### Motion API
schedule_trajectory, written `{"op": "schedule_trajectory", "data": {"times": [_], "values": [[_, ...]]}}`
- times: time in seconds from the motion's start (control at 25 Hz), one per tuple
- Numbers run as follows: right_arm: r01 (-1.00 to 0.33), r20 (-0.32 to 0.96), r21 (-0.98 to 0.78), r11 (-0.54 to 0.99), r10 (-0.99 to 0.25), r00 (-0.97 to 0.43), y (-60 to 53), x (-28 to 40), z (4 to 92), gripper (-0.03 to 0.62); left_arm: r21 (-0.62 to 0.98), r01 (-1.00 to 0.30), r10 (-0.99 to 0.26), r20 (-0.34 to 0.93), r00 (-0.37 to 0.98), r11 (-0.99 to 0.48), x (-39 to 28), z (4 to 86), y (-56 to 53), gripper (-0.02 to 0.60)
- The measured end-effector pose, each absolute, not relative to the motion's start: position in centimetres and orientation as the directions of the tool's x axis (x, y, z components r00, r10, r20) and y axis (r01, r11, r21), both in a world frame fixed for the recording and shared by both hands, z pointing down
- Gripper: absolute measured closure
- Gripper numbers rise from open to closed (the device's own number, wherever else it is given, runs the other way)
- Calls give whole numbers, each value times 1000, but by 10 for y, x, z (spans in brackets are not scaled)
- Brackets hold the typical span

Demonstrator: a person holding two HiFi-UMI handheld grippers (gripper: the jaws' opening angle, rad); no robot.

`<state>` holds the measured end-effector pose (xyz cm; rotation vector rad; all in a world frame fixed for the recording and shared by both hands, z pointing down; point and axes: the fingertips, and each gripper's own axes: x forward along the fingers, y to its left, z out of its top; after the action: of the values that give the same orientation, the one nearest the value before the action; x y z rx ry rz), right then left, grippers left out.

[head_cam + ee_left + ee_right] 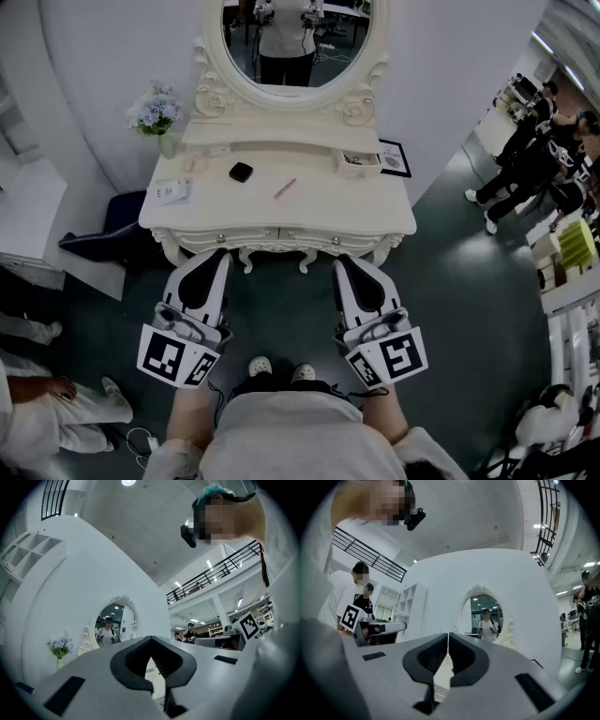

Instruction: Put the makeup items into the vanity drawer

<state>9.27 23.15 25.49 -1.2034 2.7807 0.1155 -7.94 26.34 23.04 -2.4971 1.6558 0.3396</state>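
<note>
Cream table [375,202] keeps the black compact [241,172] and pink stick [285,188] on top, drawer [234,236] shut, so you hold the left gripper [223,254] and right gripper [341,260] before it, fingers pressed together, empty, seemingly ready to open it.

A cream vanity table [375,211] is carrying a black compact [241,172], a pink pencil [285,188], a white packet [172,191] near its left edge, and a flower vase [165,142].

We see a curved white wall [112,56] behind the cream vanity [281,211] with its oval mirror [281,28], a dark floor [450,281], white shelves [410,606], a black railing [220,570] up high and ceiling lights [127,482].
</note>
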Motion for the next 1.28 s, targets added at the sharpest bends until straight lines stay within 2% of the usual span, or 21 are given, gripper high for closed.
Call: {"op": "schedule_trajectory", "data": {"times": [0.24, 0.84, 1.28], "values": [[-729, -129, 30, 683, -721, -681, 228, 79, 256, 571, -19, -913, -883, -245, 400, -408, -81, 234, 259, 574], [-746, -140, -8, 666, -740, -658, 211, 43, 263, 570, 15, -917, -884, -272, 379, -398, -130, 235, 246, 574], [-766, -122, -2, 643, -760, -638, 206, 29, 271, 571, 27, -896, -867, -269, 420, -443, -141, 245, 232, 574]]}}
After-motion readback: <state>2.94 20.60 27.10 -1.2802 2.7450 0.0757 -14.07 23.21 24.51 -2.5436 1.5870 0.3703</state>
